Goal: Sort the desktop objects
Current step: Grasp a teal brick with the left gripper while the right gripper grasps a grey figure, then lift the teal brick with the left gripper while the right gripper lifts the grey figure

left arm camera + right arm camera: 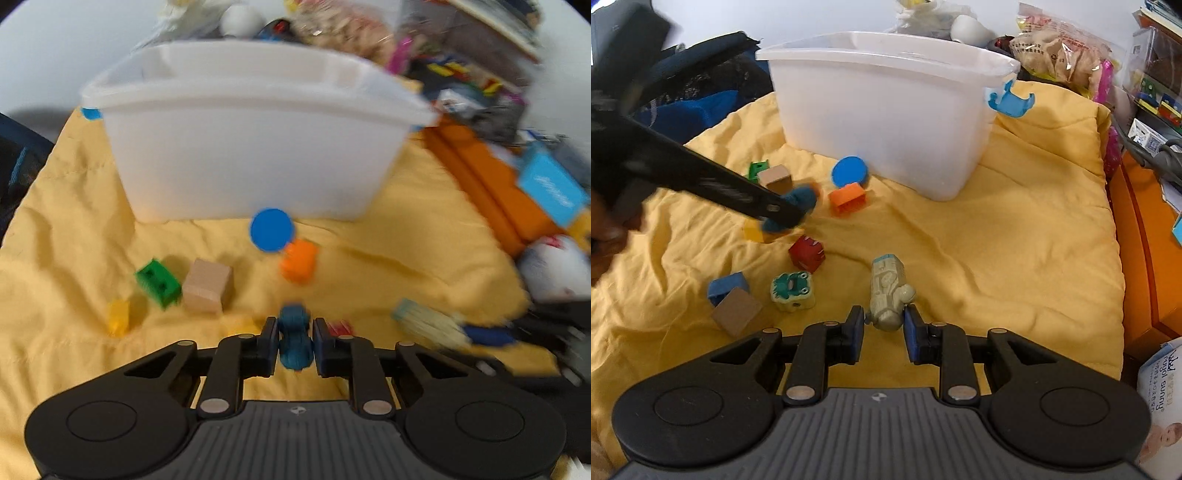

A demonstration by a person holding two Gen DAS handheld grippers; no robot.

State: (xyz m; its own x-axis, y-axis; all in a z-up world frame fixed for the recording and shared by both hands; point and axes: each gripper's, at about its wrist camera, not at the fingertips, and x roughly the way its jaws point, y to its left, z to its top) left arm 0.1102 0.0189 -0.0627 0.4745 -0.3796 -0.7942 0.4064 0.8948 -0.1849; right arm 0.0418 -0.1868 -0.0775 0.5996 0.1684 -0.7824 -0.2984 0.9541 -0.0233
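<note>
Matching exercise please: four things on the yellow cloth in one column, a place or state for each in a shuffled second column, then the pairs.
1. blue toy
2. grey-green toy
3. blue disc
4. red block

A. leans against the white bin
B. lies loose on the cloth, no gripper on it
C. between the left gripper pads
D. between the right gripper pads

Pairs: 1-C, 2-D, 3-A, 4-B

Yellow cloth (997,240), white bin (886,122), blurred, seemingly teal toy (295,339).
</note>
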